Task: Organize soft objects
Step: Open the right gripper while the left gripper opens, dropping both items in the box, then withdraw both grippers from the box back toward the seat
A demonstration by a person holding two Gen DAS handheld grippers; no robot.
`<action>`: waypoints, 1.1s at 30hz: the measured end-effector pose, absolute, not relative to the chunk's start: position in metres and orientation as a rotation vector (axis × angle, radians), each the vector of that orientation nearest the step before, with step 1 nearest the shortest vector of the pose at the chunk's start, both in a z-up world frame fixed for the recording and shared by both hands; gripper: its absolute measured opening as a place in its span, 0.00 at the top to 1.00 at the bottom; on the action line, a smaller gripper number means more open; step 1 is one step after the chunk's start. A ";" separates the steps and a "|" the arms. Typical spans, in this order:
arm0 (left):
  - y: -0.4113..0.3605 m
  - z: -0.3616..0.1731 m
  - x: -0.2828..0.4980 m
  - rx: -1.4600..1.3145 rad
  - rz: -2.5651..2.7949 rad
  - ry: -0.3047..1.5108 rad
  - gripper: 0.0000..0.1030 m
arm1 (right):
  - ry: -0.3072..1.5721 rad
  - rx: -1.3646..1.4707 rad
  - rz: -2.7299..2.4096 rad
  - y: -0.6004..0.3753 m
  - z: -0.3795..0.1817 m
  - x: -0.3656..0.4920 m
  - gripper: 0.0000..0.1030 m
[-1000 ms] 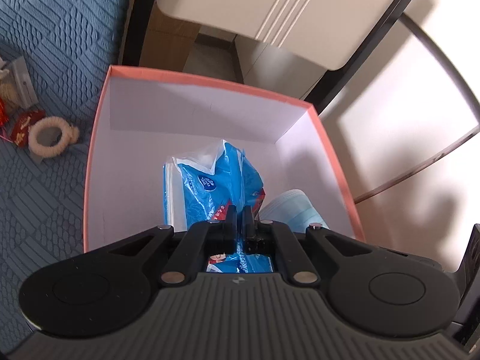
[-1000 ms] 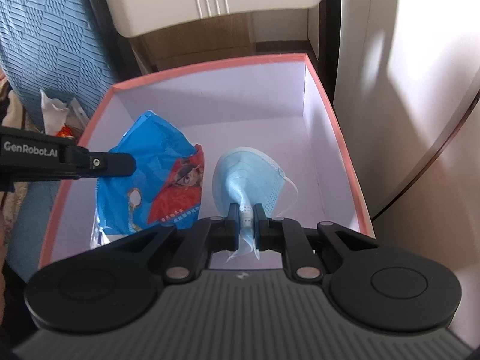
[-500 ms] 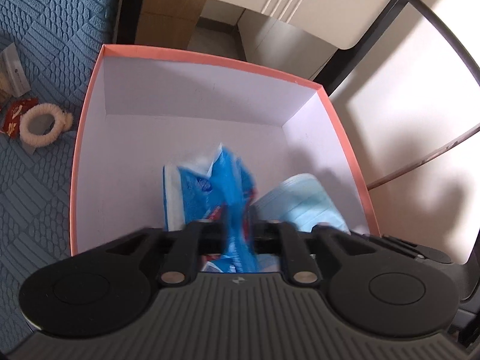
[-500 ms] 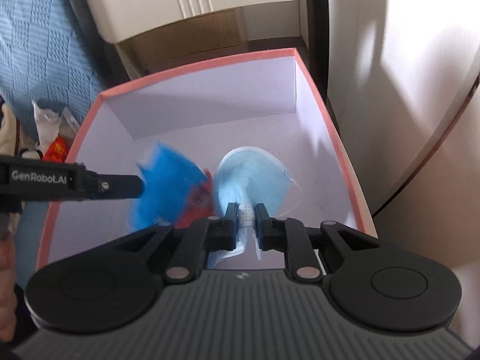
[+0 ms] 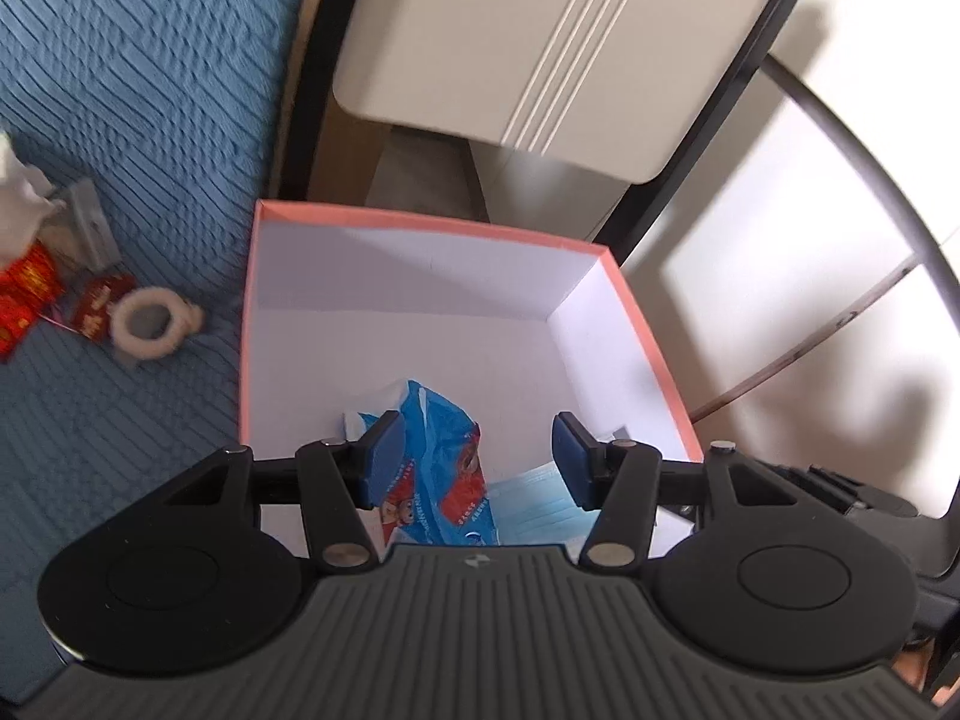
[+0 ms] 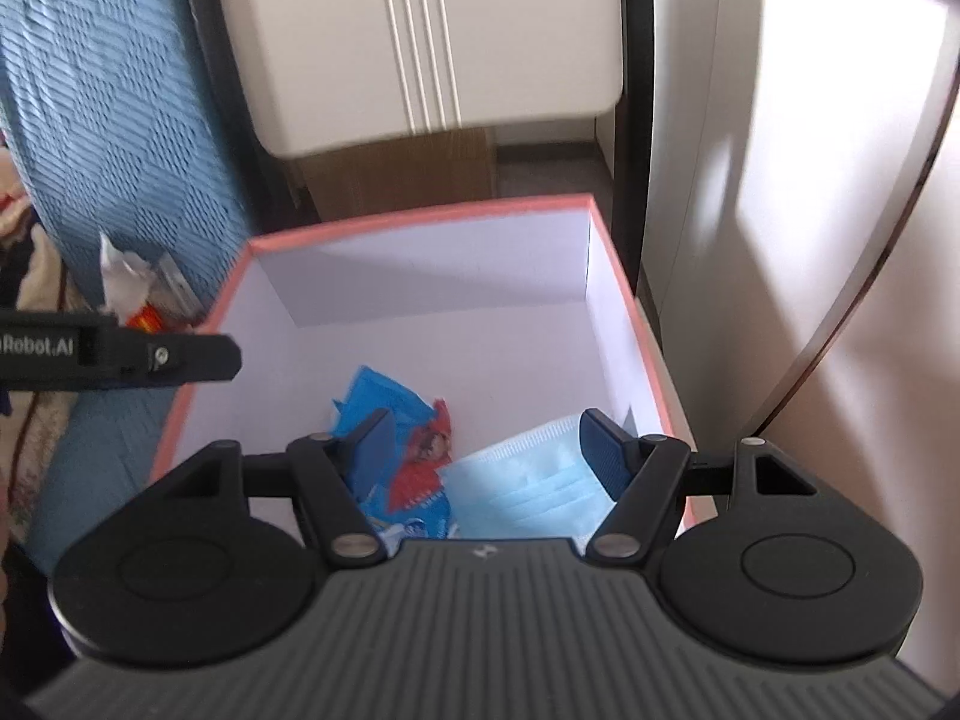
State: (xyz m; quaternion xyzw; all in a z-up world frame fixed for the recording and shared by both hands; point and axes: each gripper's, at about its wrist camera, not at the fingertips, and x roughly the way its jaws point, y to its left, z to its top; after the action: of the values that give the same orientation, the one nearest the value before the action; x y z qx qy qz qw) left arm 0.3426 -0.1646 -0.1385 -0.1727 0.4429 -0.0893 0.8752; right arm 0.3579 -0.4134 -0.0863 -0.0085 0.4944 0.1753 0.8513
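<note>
A pink-rimmed white box [image 5: 420,222] [image 6: 420,219] holds a blue tissue pack [image 5: 444,480] [image 6: 396,414] and a light blue face mask [image 5: 534,498] [image 6: 528,492], lying side by side on its floor. My left gripper [image 5: 477,459] is open and empty above the pack. My right gripper [image 6: 489,450] is open and empty above the mask. The left gripper's finger [image 6: 180,354] also shows over the box's left rim in the right wrist view.
On the blue quilted bedspread [image 5: 120,120] left of the box lie a white fluffy ring [image 5: 150,330], red packets [image 5: 30,294] and crumpled white material [image 5: 18,204]. A cream cabinet [image 5: 540,42] stands behind the box. A white wall [image 5: 810,240] is to the right.
Both grippers have opened. The blue pack and the mask dropped from their jaws onto the box floor. Both grippers have risen and drawn back a little.
</note>
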 end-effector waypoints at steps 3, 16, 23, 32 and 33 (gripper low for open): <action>-0.157 -0.117 0.326 -0.355 -0.167 0.885 0.41 | 1.000 0.000 0.370 -0.413 -0.063 0.350 0.32; -0.123 -0.042 0.241 -0.255 -0.098 0.692 0.41 | 0.863 0.032 0.422 -0.390 0.008 0.291 0.32; -0.099 -0.035 0.192 -0.220 -0.056 0.626 0.41 | 0.824 0.024 0.456 -0.374 0.027 0.246 0.32; -0.078 -0.051 0.145 -0.195 -0.023 0.586 0.41 | 0.795 0.051 0.469 -0.356 0.023 0.205 0.32; -0.076 -0.054 0.140 -0.192 -0.020 0.579 0.41 | 0.794 0.045 0.476 -0.352 0.020 0.200 0.32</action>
State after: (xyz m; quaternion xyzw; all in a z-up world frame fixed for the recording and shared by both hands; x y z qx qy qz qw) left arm 0.1402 -0.0756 -0.0541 -0.0944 0.2850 -0.0099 0.9538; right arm 0.2002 -0.3521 0.0203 0.0218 0.3831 0.2294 0.8945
